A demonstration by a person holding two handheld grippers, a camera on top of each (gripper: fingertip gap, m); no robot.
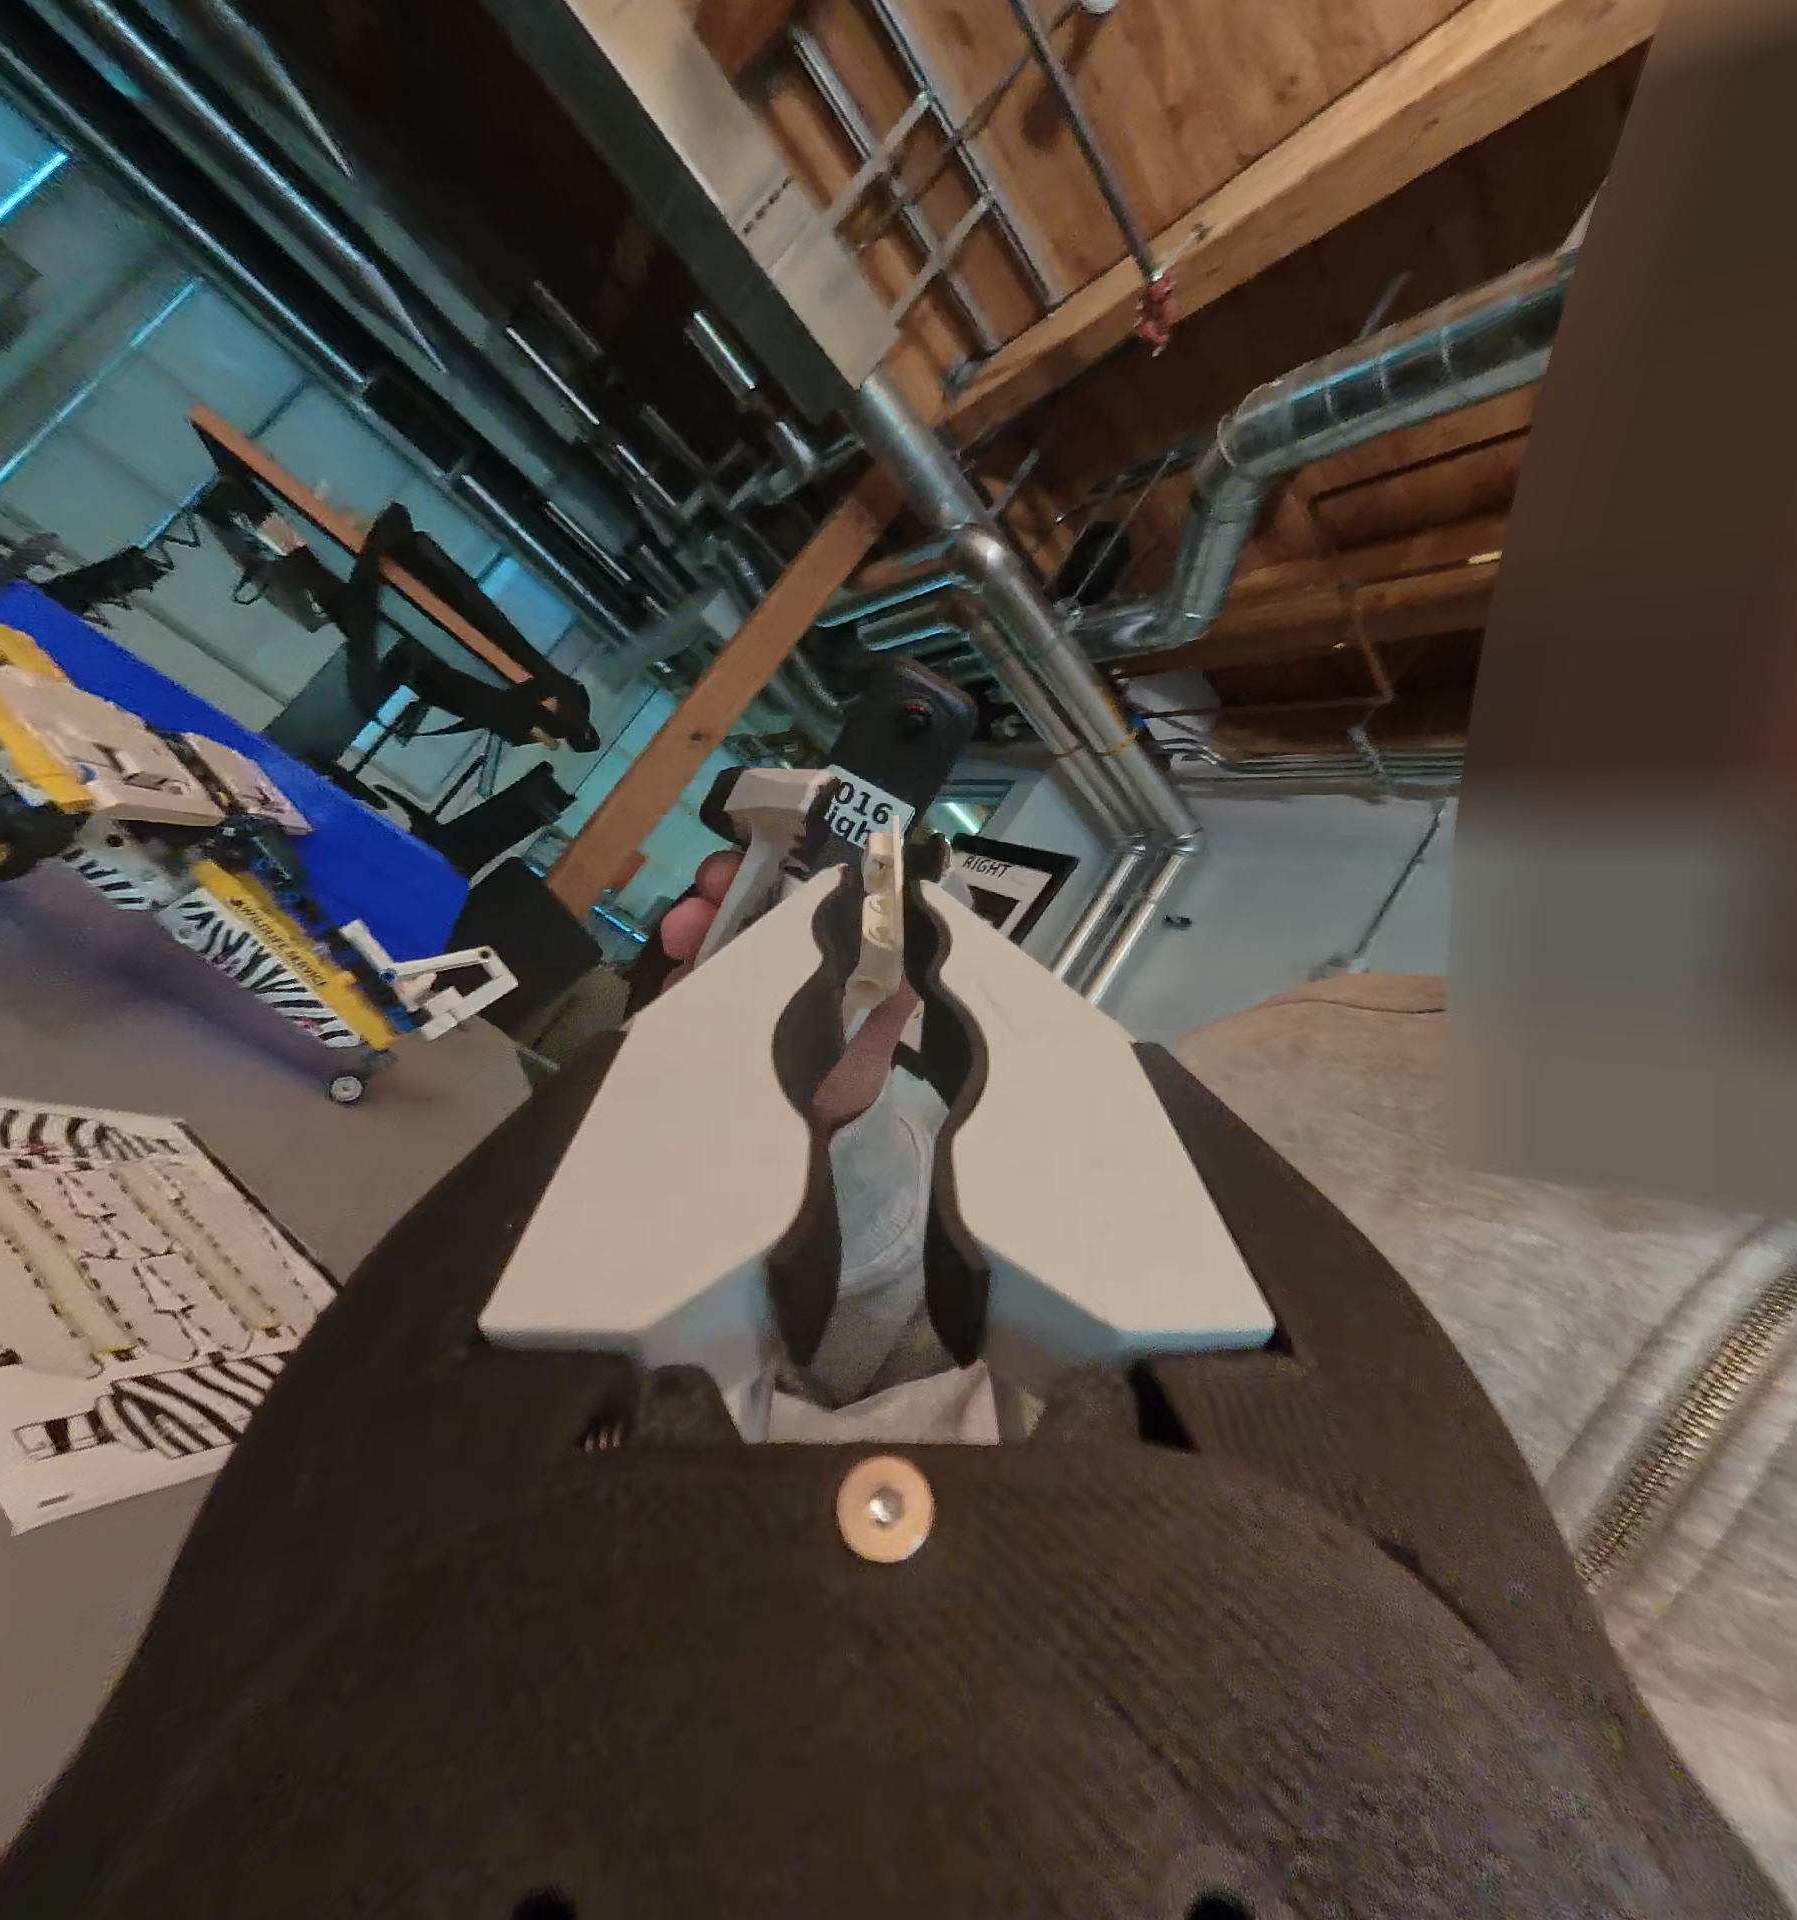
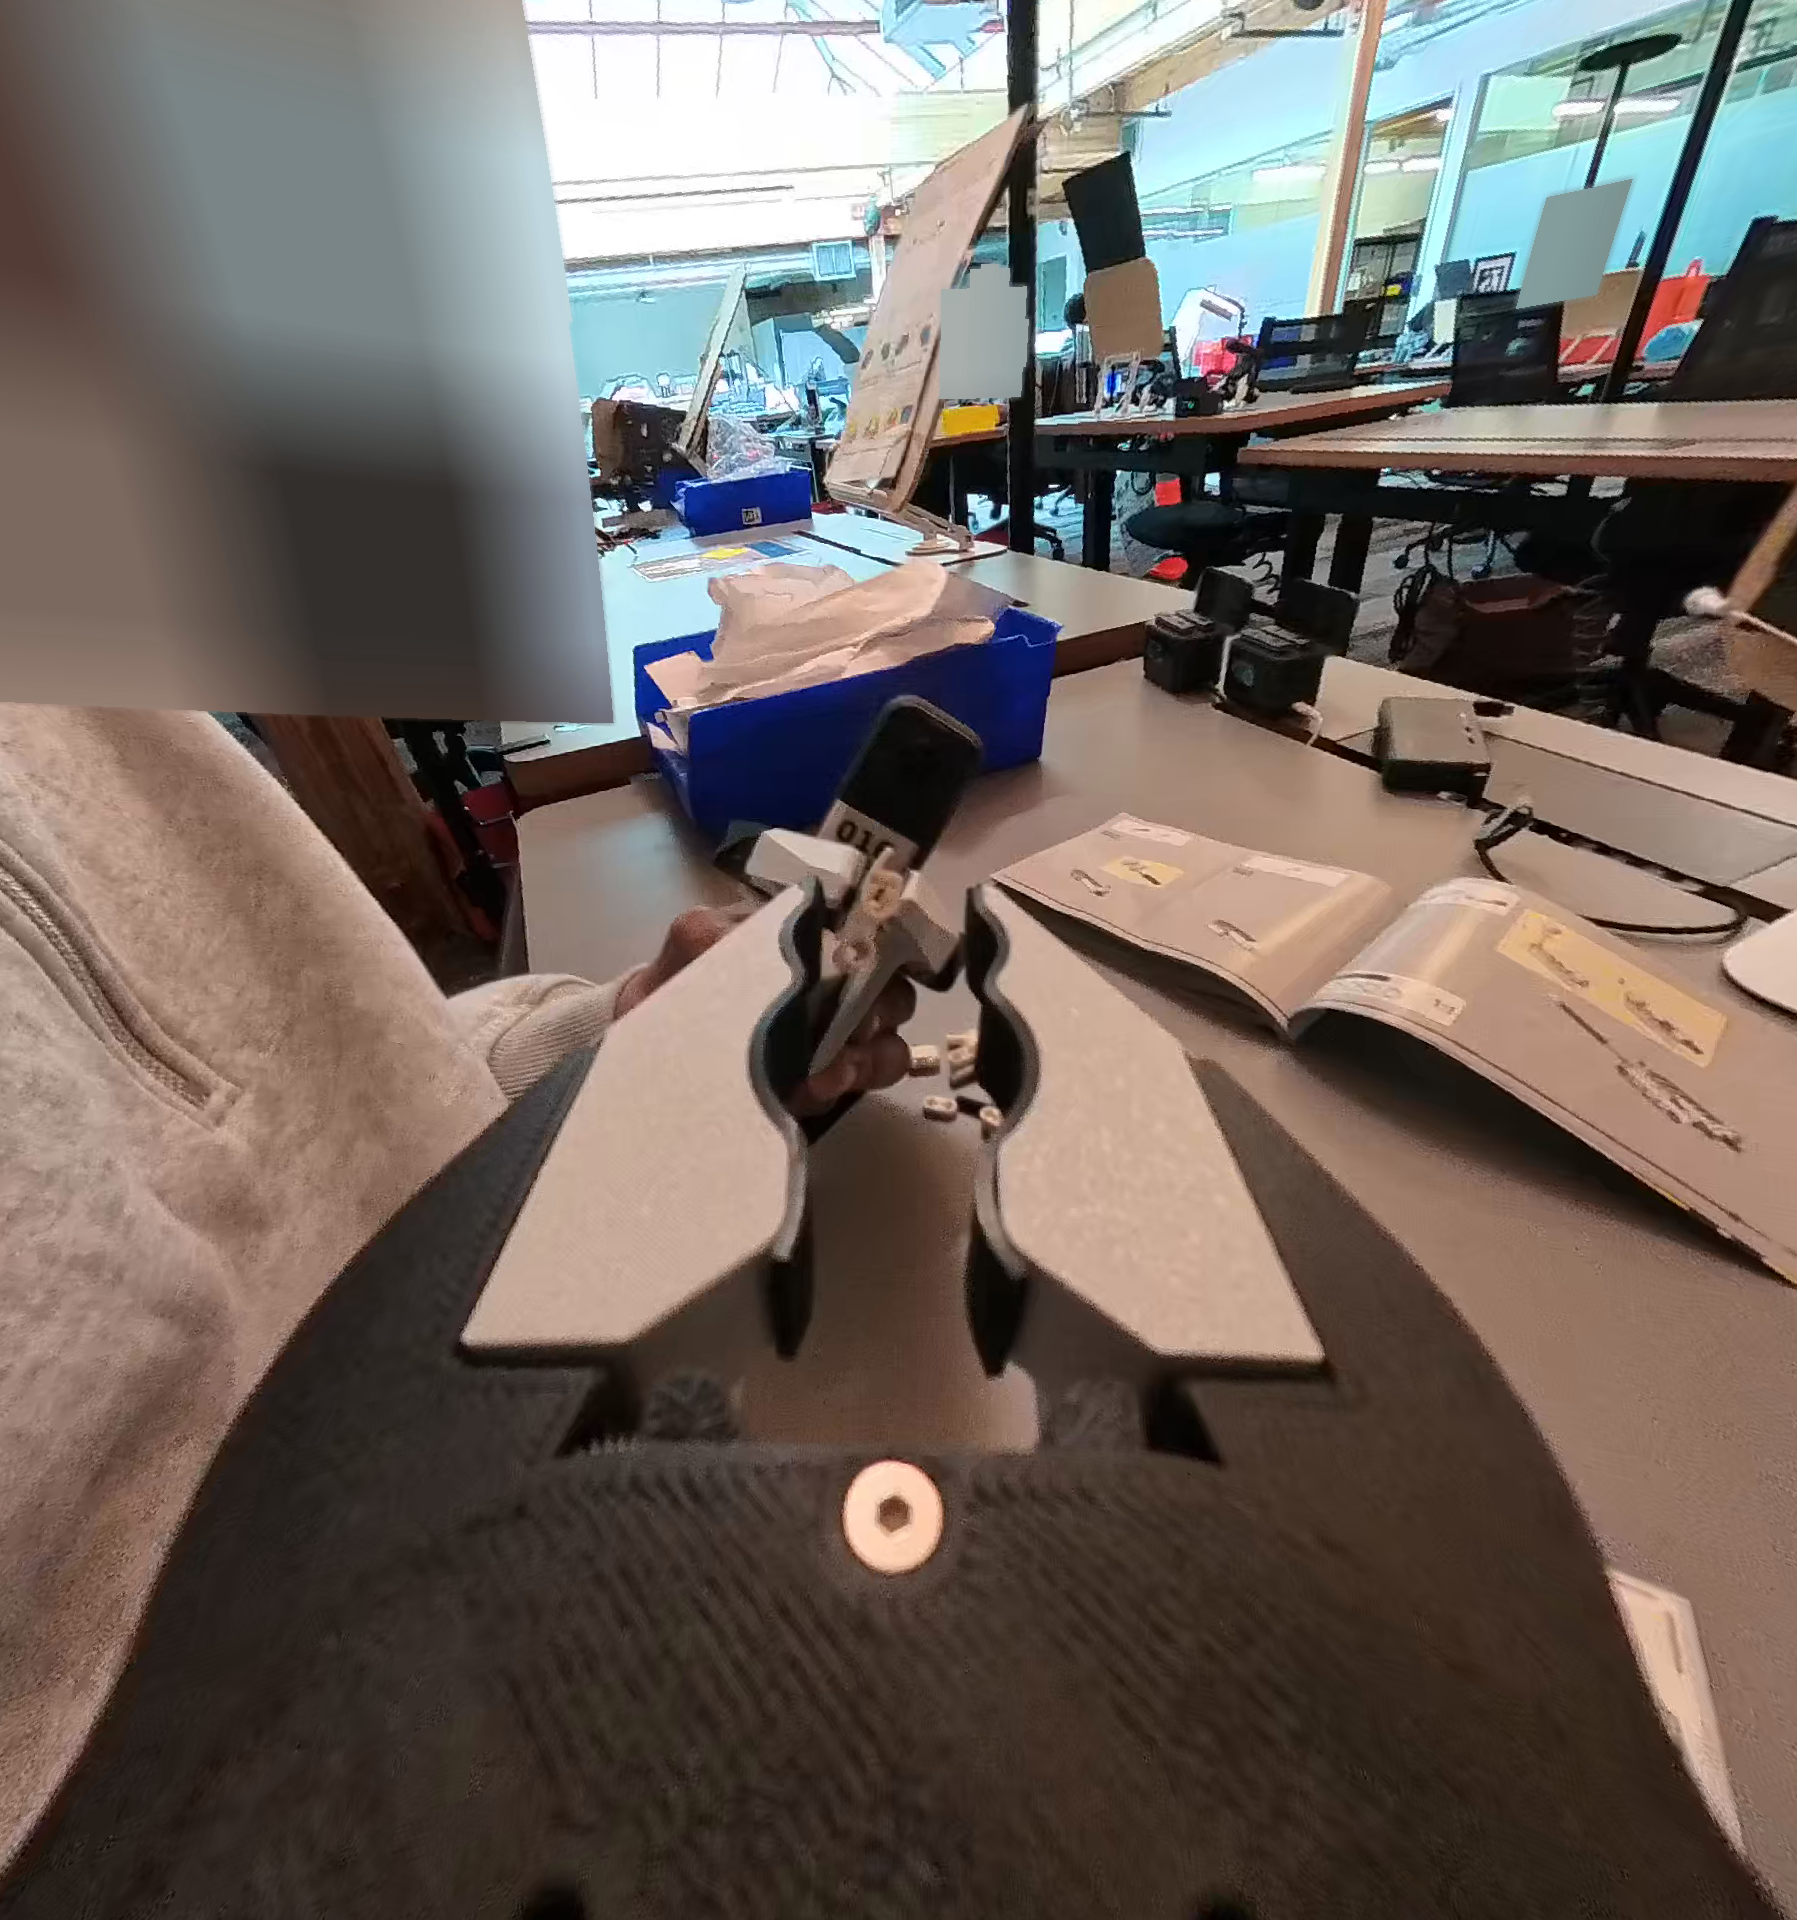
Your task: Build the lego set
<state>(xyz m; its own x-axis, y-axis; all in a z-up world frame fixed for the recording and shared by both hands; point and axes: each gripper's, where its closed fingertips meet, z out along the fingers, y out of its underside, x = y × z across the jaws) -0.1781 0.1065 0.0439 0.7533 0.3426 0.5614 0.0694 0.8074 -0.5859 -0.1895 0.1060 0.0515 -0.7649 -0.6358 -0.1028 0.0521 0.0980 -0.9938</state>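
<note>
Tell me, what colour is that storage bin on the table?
The bin is bright blue, clearest in the right wrist view.

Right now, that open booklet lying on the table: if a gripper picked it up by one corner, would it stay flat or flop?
It would probably flop: the booklet is thin paper, and its pages already bow up at the fold. It looks light, so lifting should be easy. The pages seem smooth, so they may slip or fan open. Pushed across the table, it would likely slide.
</note>
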